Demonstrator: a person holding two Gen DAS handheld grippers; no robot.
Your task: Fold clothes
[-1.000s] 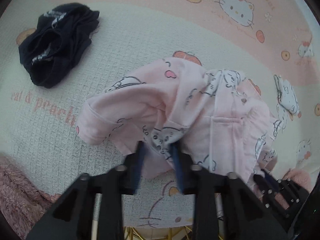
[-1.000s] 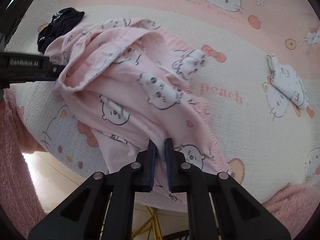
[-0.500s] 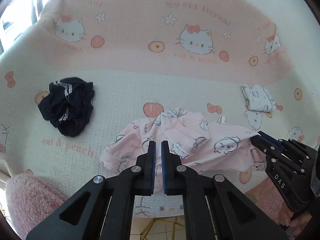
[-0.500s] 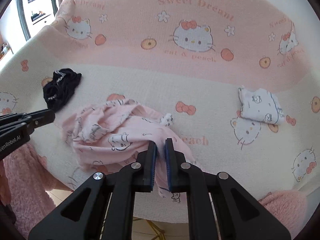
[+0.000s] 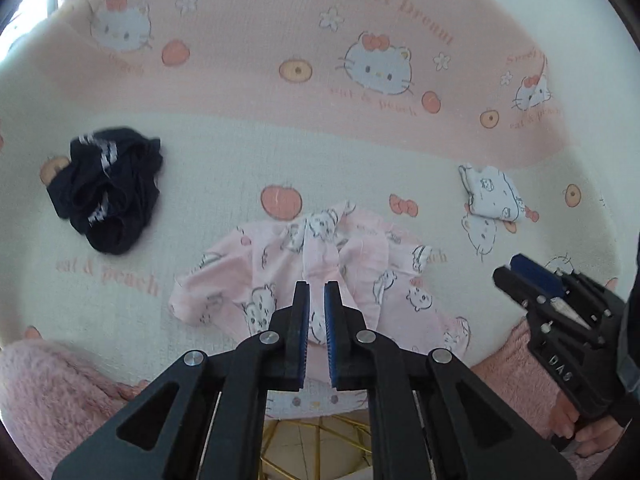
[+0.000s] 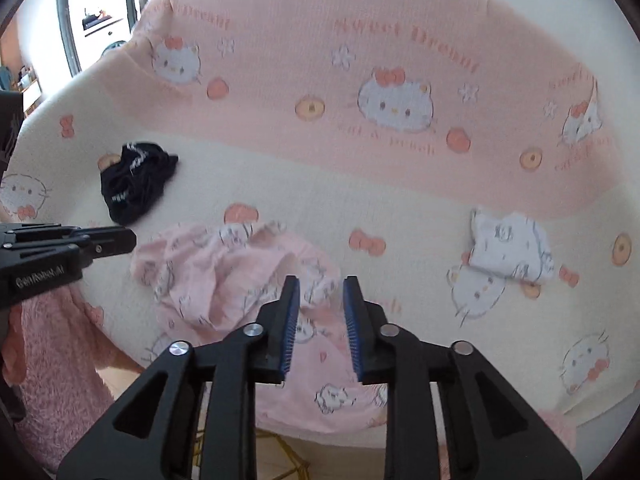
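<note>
Left wrist view. Left gripper (image 5: pixel 317 292) hung above the front edge of the blanket (image 5: pixel 240 168), jaws parting, a narrow gap between the blue pads (image 5: pixel 303 328), nothing gripped. The pink garment (image 5: pixel 344 276) lay crumpled on the blanket beneath and beyond the fingertips, loose, not pinched. Landmark: pink garment. Left of it and farther back, well apart, a dark garment (image 5: pixel 112 192) in a heap. Right of it and farther back, a small white folded piece (image 5: pixel 492 196). Right gripper (image 5: pixel 532 276) appeared at the right edge, beside the pink garment's right end and clear of it; its jaw gap could not be read from this angle. A hand (image 5: pixel 592 432) showed under its body. Pink fluffy fabric (image 5: pixel 52 392) at the lower corners, in front of the blanket.

Right wrist view. Right gripper (image 6: pixel 319 300) above the near part of the pink garment (image 6: pixel 224 272), jaws parting, a clear gap between the pads (image 6: pixel 290 328), empty; the cloth showed through the gap, lying below. Dark garment (image 6: pixel 136 180) left and behind the pink one, apart. White piece (image 6: pixel 512 248) to the right, well apart. Left gripper (image 6: pixel 120 240) entered from the left edge, tip just beside the pink garment's left end, not visibly touching.
</note>
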